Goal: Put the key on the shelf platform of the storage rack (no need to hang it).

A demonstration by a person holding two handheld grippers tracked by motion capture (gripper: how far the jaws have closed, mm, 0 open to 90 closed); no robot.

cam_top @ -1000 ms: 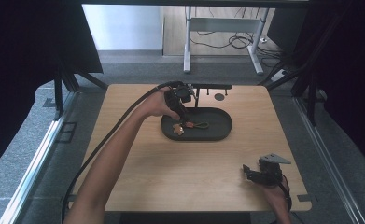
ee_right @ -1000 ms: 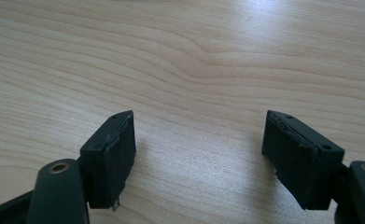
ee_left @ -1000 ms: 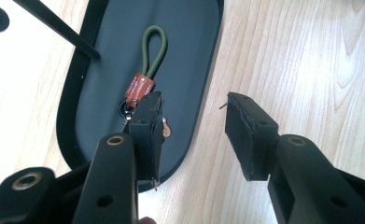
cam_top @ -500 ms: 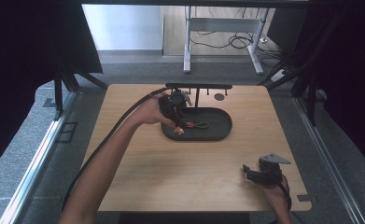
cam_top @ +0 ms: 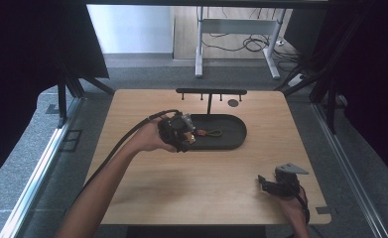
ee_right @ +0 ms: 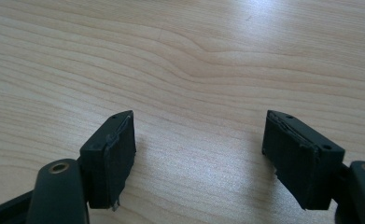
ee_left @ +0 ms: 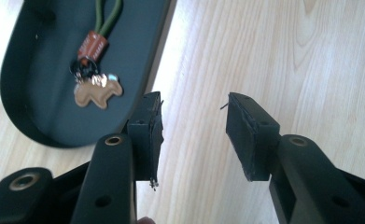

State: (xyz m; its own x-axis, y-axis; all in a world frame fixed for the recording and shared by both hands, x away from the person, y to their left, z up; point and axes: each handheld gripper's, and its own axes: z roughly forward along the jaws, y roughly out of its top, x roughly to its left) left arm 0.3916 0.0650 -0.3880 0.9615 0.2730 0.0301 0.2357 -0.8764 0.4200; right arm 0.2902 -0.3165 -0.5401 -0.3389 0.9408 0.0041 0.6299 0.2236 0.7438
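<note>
The landmark here is the dark oval tray [cam_top: 231,141] lying near the middle of the wooden table [cam_top: 147,183], just in front of a low black rack [cam_top: 210,92] with small pegs. At the tray's left end, the person's left hand [cam_top: 152,139] holds the left gripper [cam_top: 184,135], its cable trailing back toward the near-left edge of the table; in the left gripper view its jaws are parted with nothing between them, poised over bare wood just off the tray's rim [ee_left: 159,51]. Inside the tray, toward that same left end, lies a keychain [ee_left: 94,70] — a tan animal-shaped tag [ee_left: 98,92] on a dark ring, joined through a brown sleeve to an olive-green cord loop [ee_left: 108,16] that runs toward the tray's middle; in the high view the loop [cam_top: 212,133] sits just right of the gripper. It lies free, touching neither jaw. Well to the right of the tray and nearer the person, the right gripper [cam_top: 268,184] rests low by the table's front-right corner, a grey three-cornered plate [cam_top: 291,169] on top. Its own view shows both jaws spread wide — released, gripping nothing — above plain wood grain.
</note>
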